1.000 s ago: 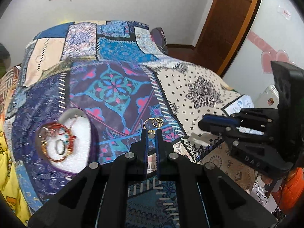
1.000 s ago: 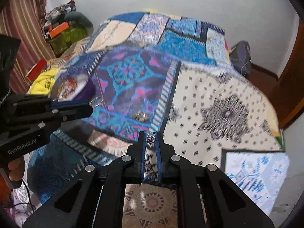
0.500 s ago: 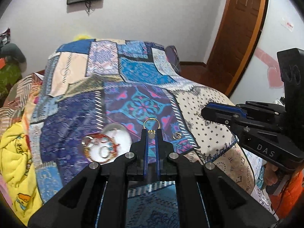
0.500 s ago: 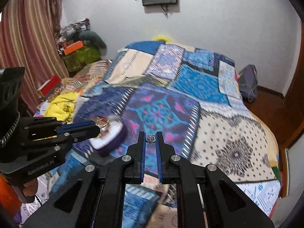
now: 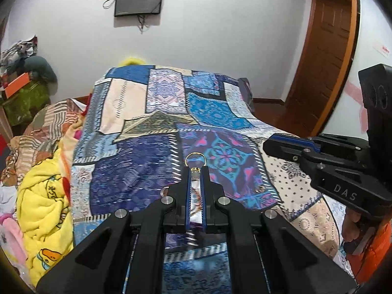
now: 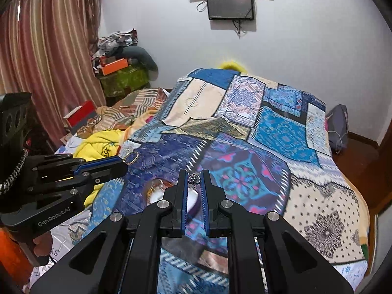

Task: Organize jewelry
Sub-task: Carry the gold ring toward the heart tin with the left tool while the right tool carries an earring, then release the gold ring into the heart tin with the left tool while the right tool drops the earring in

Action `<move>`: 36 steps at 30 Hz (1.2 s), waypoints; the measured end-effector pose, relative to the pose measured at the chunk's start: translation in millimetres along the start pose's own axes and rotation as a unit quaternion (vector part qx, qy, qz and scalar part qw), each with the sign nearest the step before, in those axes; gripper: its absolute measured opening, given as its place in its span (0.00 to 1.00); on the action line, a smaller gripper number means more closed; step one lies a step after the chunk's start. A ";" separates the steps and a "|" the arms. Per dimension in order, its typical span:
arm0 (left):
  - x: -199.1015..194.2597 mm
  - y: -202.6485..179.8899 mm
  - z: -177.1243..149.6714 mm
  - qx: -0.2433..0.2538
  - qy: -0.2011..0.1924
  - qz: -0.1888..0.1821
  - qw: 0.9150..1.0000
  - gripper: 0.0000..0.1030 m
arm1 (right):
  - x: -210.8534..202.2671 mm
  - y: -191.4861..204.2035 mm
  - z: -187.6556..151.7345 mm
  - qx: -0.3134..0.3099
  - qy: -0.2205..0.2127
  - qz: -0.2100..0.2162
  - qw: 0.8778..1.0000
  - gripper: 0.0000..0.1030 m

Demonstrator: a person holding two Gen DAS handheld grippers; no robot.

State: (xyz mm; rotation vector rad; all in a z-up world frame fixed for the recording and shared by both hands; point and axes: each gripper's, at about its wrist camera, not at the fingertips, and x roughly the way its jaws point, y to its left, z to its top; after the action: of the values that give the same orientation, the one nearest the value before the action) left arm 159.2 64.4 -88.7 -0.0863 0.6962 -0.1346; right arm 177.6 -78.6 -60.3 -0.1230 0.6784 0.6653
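Observation:
My left gripper [image 5: 195,170] is shut on a gold ring [image 5: 195,159] and holds it above the patchwork bedspread [image 5: 152,161]. It also shows in the right wrist view [image 6: 122,163] with the gold ring [image 6: 131,157] at its tip. My right gripper [image 6: 194,178] is shut on a silver ring [image 6: 194,178]; it also shows in the left wrist view [image 5: 267,144]. The white heart-shaped jewelry dish [image 6: 156,191] lies on the bed, mostly hidden behind my fingers in both views. One more ring [image 5: 260,188] lies on the bedspread at the right.
A yellow blanket [image 5: 44,196] is bunched at the bed's left edge. A wooden door [image 5: 325,56] stands at the right. A wall screen [image 6: 230,5] hangs behind the bed. Curtains [image 6: 44,61] and cluttered boxes [image 6: 115,66] stand at the left.
Both grippers have lifted and tilted up from the bedspread, each still holding its ring. The dish has slid from the left to behind my fingers.

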 end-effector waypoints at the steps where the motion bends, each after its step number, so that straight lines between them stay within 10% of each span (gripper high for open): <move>1: 1.2 3.4 0.0 -0.002 0.001 0.001 1.000 0.05 | 3.1 1.9 2.3 -0.001 -0.001 0.003 1.000 0.09; 36: 83.7 28.0 -41.0 -0.020 0.097 -0.010 0.995 0.05 | 104.1 7.6 -32.7 0.006 0.120 0.032 0.992 0.09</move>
State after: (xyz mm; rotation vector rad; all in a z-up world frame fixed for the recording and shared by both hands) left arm 199.0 78.0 -176.4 -0.1196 0.8931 -0.1498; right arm 215.9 -27.7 -149.3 -0.1725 0.9212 0.7137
